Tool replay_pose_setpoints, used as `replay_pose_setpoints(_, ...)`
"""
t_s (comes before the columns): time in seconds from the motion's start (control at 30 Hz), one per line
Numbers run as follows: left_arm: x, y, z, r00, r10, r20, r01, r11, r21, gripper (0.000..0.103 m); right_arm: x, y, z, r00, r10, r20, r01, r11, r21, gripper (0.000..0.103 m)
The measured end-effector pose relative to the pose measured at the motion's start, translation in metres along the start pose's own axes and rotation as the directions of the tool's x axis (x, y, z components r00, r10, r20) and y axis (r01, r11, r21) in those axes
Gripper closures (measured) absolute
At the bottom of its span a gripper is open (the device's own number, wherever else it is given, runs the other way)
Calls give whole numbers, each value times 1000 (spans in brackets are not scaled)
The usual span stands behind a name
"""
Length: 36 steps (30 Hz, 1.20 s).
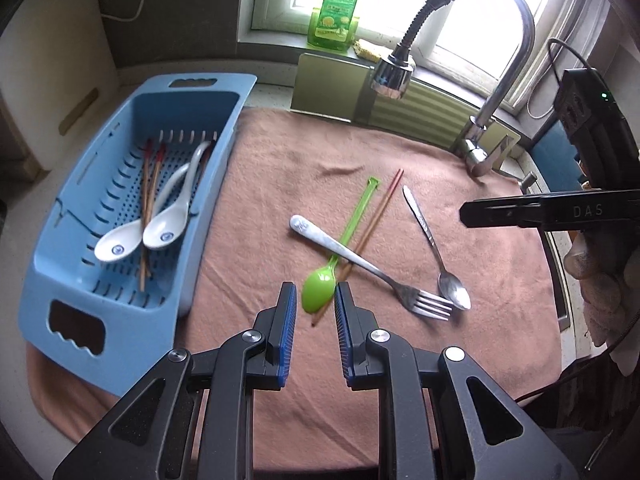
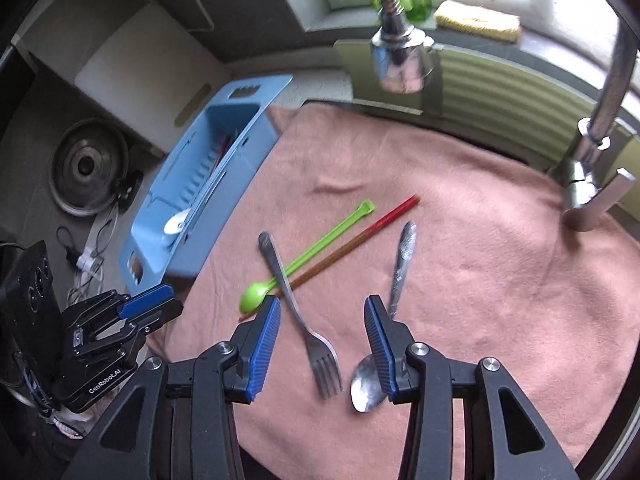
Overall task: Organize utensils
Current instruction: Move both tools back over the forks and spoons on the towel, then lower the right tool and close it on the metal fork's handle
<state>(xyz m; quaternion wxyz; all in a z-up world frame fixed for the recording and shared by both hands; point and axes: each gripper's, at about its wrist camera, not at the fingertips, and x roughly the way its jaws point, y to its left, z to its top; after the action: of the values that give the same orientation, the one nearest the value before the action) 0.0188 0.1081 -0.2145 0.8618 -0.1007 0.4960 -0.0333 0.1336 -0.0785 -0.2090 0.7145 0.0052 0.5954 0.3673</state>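
Jaws: left gripper parted, empty; right gripper parted, empty | bare towel rightward | both tilted down over fork

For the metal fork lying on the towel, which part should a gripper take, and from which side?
Probably the metal fork is best taken at its bare neck just behind the tines, from straight above, jaws across the flat handle. Farther up, it crosses over the green spoon and chopsticks.

Black left gripper – blue ribbed pads, silver screws, white "GenRobot.AI" lettering
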Motion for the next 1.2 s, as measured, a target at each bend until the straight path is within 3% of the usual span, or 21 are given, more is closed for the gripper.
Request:
replay_pose_setpoints(0.27, -7, -2, -29, 1000, 28, 6, -28, 996, -81, 85, 52, 2, -13, 979, 52, -195, -60, 998, -34, 72)
replay_pose_setpoints(0.53, -13, 1, -53, 999, 35, 14, -32, 984, -173, 85, 80, -4, -15, 961, 10, -278, -17, 1000, -20, 72)
replay_pose_setpoints(0.73, -20, 2, -60, 999, 39, 22, -34, 980, -198, 85, 87, -1, -25, 930, 86, -358, -85, 996, 20, 72)
replay_pose_setpoints(1.1, -30, 11, -60, 998, 61, 12, -57, 979, -195, 85, 106, 34, -34, 895, 222, -387, -210, 975, 75, 72)
replay_pose_setpoints(1.2, -30, 11, -61, 999, 42, 1, -41, 981, -191, 85, 101, 40, -30, 909, 187, -373, -184, 982, 45, 72)
